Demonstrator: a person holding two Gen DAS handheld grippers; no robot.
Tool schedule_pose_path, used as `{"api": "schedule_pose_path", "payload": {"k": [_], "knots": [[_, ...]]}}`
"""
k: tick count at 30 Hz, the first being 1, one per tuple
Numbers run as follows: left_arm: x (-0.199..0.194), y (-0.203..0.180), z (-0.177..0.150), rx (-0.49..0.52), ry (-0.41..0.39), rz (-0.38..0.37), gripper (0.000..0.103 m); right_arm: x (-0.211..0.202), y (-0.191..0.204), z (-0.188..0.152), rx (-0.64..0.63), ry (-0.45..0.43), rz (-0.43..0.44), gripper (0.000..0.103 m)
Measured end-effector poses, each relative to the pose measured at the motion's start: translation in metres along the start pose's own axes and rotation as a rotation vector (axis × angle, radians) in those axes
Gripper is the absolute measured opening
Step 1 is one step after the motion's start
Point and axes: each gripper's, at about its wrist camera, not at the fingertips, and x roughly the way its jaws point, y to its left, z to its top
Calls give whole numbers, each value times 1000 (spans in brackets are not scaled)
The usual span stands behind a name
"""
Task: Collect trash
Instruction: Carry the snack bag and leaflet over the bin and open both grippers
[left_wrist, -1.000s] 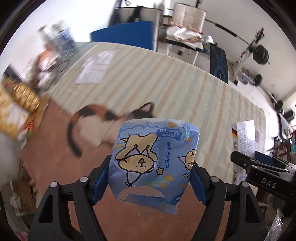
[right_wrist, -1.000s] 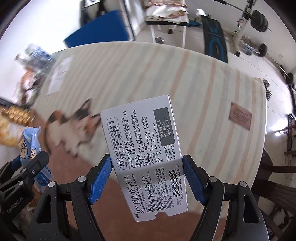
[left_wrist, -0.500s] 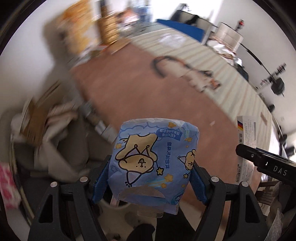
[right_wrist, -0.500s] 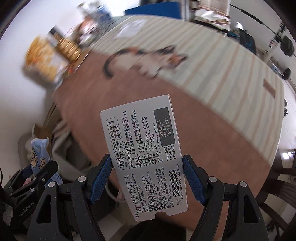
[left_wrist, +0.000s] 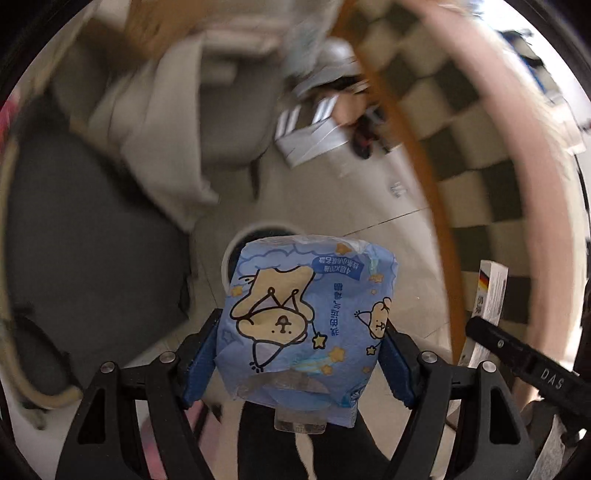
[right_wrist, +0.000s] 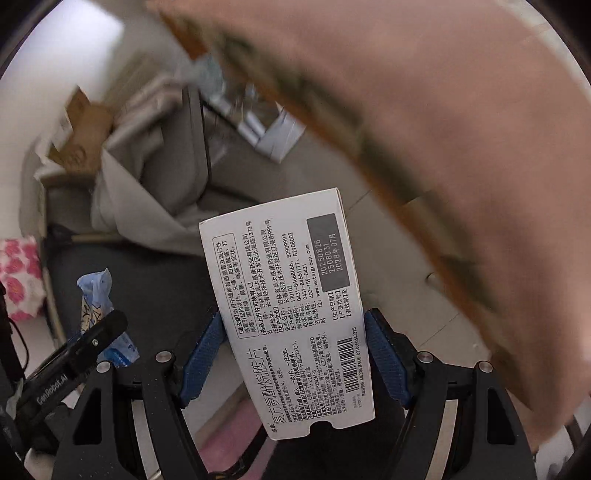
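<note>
My left gripper (left_wrist: 299, 363) is shut on a blue tissue wrapper (left_wrist: 303, 317) printed with cartoon bears. It hangs over the floor, and a round white rim (left_wrist: 255, 232) shows just beyond it. My right gripper (right_wrist: 291, 360) is shut on a white medicine box (right_wrist: 288, 302) with black print and a barcode. The box edge also shows in the left wrist view (left_wrist: 493, 291) at the right. The wrapper also shows in the right wrist view (right_wrist: 98, 299) at the lower left.
The table's brown edge and pink cloth (left_wrist: 424, 155) arch over the right of both views. A grey chair (right_wrist: 173, 147) with a pale garment, cardboard (right_wrist: 79, 125) and a shoe (left_wrist: 314, 136) lie on the tiled floor. A dark mat (left_wrist: 92, 236) lies at the left.
Both grippers have swung down from the tabletop with the cat to point at the floor beside the table. Each still holds its item.
</note>
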Motion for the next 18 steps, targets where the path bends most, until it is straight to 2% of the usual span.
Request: {"api": "schedule_pose_path", "payload": {"k": [5, 8, 9, 11, 13, 15, 18], "knots": [[115, 51, 10, -137, 102, -90, 75, 127, -5, 11, 33, 111, 45, 78], [183, 67, 20, -166, 142, -115, 75, 204, -16, 20, 75, 161, 71, 78], [201, 72, 22, -171, 148, -121, 76, 225, -19, 22, 90, 175, 81, 78], [241, 83, 25, -190, 167, -121, 85, 274, -28, 25, 122, 206, 92, 78], [267, 90, 26, -189, 174, -108, 101, 317, -36, 29, 144, 237, 104, 78], [289, 98, 26, -176, 183, -81, 102, 353, -42, 32, 167, 256, 110, 79], [303, 105, 27, -164, 163, -53, 102, 391, -49, 33, 212, 302, 163, 79]]}}
